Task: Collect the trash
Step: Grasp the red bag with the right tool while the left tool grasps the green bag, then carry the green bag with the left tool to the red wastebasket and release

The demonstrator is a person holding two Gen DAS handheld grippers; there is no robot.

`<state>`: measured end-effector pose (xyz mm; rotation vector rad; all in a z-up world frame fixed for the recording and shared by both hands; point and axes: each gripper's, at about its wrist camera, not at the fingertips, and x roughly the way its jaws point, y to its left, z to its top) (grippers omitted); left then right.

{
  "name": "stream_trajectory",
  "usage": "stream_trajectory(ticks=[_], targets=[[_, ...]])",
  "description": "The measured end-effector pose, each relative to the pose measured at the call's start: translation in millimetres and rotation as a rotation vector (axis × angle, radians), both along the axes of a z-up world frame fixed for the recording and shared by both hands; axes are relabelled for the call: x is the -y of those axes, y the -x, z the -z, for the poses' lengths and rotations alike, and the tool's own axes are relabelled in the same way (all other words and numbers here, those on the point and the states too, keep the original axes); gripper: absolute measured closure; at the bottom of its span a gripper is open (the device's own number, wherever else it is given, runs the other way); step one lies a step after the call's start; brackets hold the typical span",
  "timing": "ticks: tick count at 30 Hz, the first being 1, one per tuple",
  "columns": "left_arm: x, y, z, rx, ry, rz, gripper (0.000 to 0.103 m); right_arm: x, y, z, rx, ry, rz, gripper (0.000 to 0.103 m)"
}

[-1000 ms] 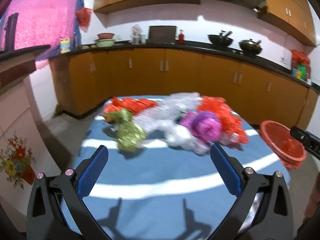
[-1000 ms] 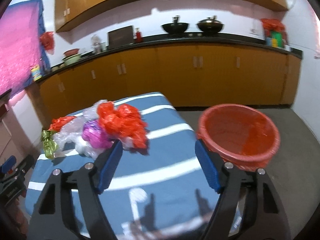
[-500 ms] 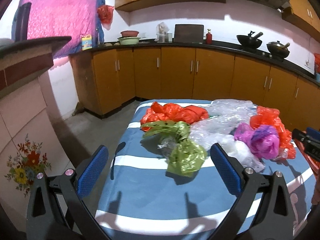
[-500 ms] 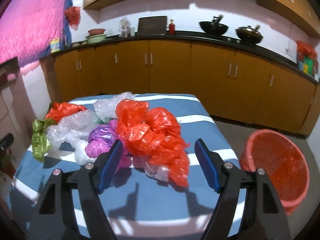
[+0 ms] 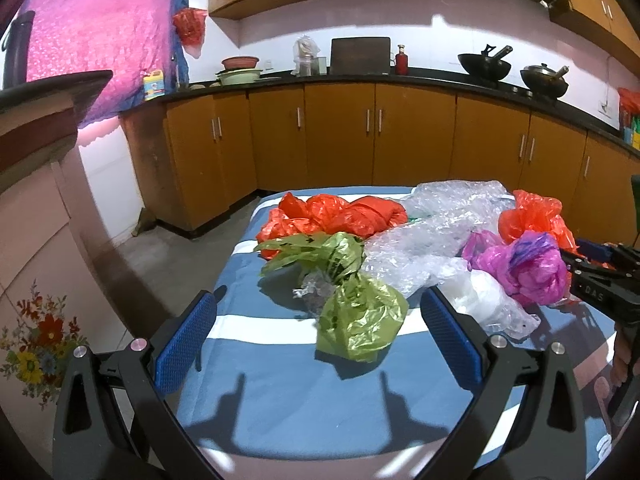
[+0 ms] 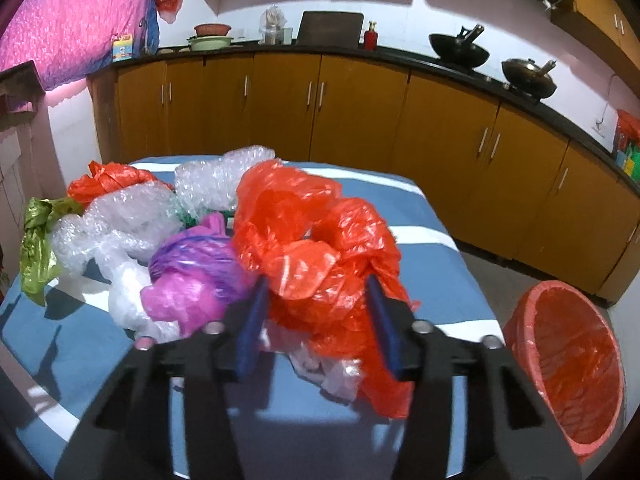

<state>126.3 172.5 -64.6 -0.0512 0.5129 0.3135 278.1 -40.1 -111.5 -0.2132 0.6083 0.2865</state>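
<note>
Blue-padded fingers [image 6: 253, 322] of the right gripper [image 6: 318, 320] sit narrowed around the near orange bag [image 6: 316, 248]; whether they truly pinch it cannot be told. Left of that bag lie a purple bag [image 6: 192, 276], bubble wrap [image 6: 120, 216], a green bag [image 6: 34, 244] and a second orange bag [image 6: 108, 178]. Right of it, off the striped table [image 6: 432, 280], stands one red basket [image 6: 576, 364], its lower rim cut off. Over the table's near edge, the left gripper [image 5: 320, 334] hovers level, spread wide, with nothing held.
</note>
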Motion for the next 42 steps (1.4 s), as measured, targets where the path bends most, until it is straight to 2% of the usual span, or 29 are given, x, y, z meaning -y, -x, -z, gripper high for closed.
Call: stream_trajectory(ticks=[1, 4, 7, 17, 22, 26, 31, 34, 36, 38, 42], targets=[[-0.2, -2.2, 1.2, -0.005, 0.005, 0.0, 0.002, 0.4, -0.9, 0.1, -0.008, -0.009, -0.007, 0.072], [-0.9, -8.0, 4.8, -0.014, 0.029, 0.003, 0.002, 2.5, 1.1, 0.5, -0.016, -0.033, -0.017, 0.083], [-0.6, -11.7, 7.2, -0.019, 0.044, 0.004, 0.004, 6.2, 5.6, -0.7, -0.02, -0.07, -0.025, 0.09], [0.7, -18.5, 10.5, -0.041, 0.079, 0.011, 0.022, 29.0, 31.9, -24.8, 0.021, -0.19, -0.003, 0.093], [-6.9, -19.9, 7.1, -0.034, 0.11, -0.008, 0.024, 40.7, 43.5, -32.3, 0.027, -0.227, -0.004, 0.093], [-12.9, -26.8, 2.1, -0.035, 0.096, -0.005, 0.026, 44.0, 47.7, -35.0, 0.032, -0.23, 0.001, 0.093], [-26.9, -41.8, -0.7, -0.053, 0.131, 0.015, 0.039, 49.2, 49.2, -35.6, 0.025, -0.234, 0.011, 0.093], [-29.1, -51.0, 5.0, -0.083, 0.148, 0.045, 0.051, 51.8, 50.5, -35.7, 0.021, -0.234, 0.018, 0.093], [-28.8, -55.3, 9.9, -0.106, 0.16, 0.063, 0.061, 53.6, 50.8, -35.9, 0.02, -0.234, 0.024, 0.093], [-28.7, -55.9, 13.5, -0.118, 0.172, 0.068, 0.076, 56.0, 51.4, -36.1, 0.019, -0.235, 0.031, 0.093], [-24.9, -47.3, 9.4, -0.103, 0.168, 0.071, 0.082, 61.6, 53.9, -40.1, 0.027, -0.242, 0.037, 0.093]])
